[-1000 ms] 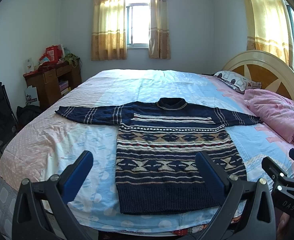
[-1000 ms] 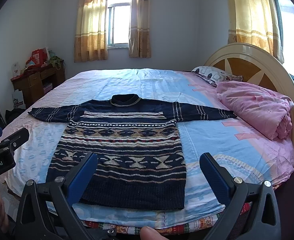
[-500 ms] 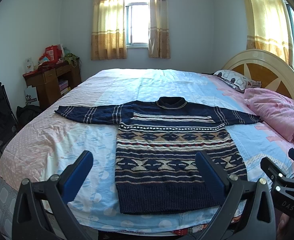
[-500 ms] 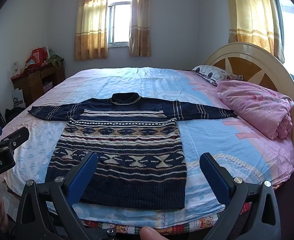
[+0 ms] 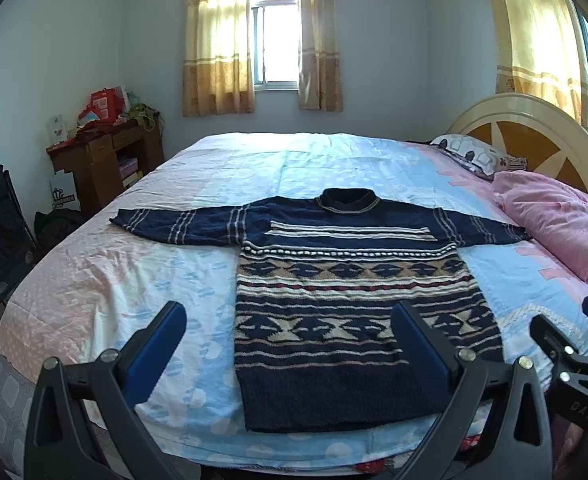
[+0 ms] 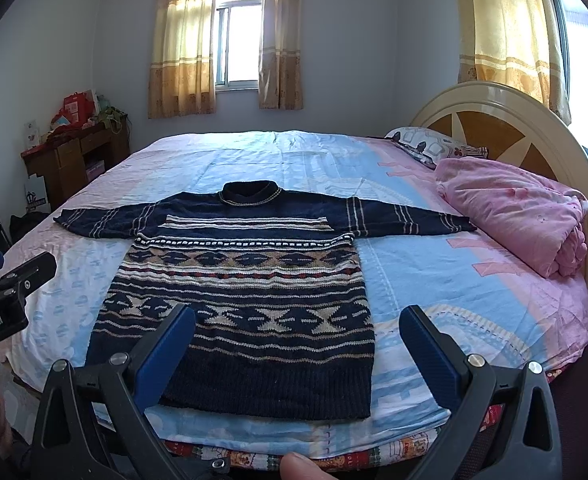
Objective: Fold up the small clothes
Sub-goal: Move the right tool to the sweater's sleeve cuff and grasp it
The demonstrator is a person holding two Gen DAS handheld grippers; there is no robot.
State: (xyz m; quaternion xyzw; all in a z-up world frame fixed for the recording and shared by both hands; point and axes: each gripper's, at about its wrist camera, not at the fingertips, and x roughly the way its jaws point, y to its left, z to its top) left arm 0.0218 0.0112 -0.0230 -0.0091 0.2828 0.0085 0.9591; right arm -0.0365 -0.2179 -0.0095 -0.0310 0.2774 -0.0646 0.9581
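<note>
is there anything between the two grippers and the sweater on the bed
Nothing visible. The sweater lies spread flat on the bed, and both the left gripper and right gripper are open with only bare sheet in front.

One navy patterned sweater [image 5: 346,292] lies flat on one bed [image 5: 105,280], ahead of both pairs of jaws, with its two sleeves spread out to either side. Two grippers are in view: the left gripper [image 5: 289,334] and the right gripper [image 6: 298,332], each with two blue-padded fingers set wide apart. Beyond the jaws to the right sit one folded pink quilt [image 6: 518,212] and one patterned pillow [image 6: 430,146]. Far ahead, one window [image 5: 275,42] carries two curtains. To the left stands one wooden desk [image 5: 101,160].
</note>
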